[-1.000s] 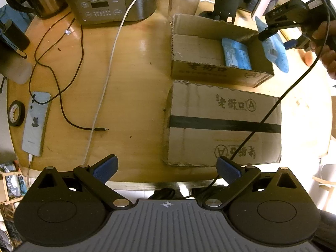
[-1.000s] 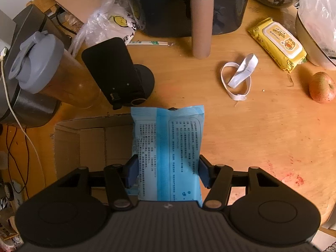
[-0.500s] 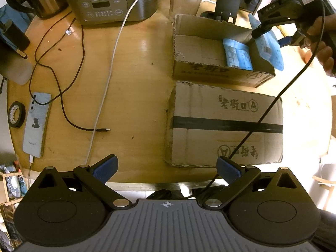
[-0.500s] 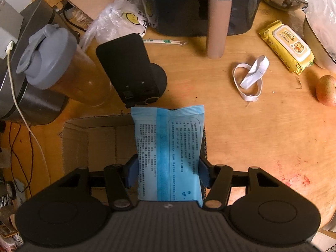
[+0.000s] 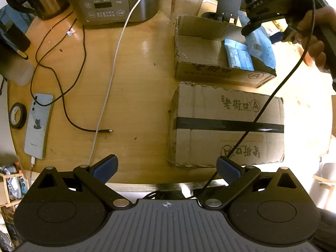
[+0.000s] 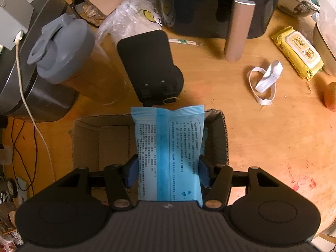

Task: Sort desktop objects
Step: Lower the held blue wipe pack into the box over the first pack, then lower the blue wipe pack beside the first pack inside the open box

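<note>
Left gripper is held wide apart and empty above the tabletop's near edge. Right gripper is clamped on a light-blue plastic packet, over the right end of an open-topped cardboard box.

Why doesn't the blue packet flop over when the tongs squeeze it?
The blue packet probably looks puffy and full, so it likely stays fairly stiff. The right tongs press both its sides, and it stands straight. Its shiny wrapper might be a bit slippery.
</note>
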Demonstrator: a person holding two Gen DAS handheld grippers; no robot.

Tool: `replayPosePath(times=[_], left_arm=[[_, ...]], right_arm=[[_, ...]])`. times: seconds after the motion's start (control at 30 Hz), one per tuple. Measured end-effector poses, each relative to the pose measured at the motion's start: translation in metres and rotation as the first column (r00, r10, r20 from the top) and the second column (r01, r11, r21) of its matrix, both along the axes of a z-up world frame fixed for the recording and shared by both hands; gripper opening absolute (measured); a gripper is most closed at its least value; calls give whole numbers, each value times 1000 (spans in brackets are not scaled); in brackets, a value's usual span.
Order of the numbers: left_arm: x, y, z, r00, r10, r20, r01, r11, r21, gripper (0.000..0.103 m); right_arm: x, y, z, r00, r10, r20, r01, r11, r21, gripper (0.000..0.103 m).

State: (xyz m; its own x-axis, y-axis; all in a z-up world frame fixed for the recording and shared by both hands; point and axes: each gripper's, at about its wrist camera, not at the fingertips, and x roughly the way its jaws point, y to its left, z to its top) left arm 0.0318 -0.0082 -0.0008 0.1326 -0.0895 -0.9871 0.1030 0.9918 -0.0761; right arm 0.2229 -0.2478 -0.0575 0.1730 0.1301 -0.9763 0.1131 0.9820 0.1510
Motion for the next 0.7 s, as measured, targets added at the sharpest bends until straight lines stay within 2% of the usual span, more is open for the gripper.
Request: replayPosePath(times=[0.7], left_arm=[[-1,6,0,1000,12,2,-12,1000,-5,103]], right_arm=[[-1,32,-5,1000,14,2,-14,1000,-13,56]])
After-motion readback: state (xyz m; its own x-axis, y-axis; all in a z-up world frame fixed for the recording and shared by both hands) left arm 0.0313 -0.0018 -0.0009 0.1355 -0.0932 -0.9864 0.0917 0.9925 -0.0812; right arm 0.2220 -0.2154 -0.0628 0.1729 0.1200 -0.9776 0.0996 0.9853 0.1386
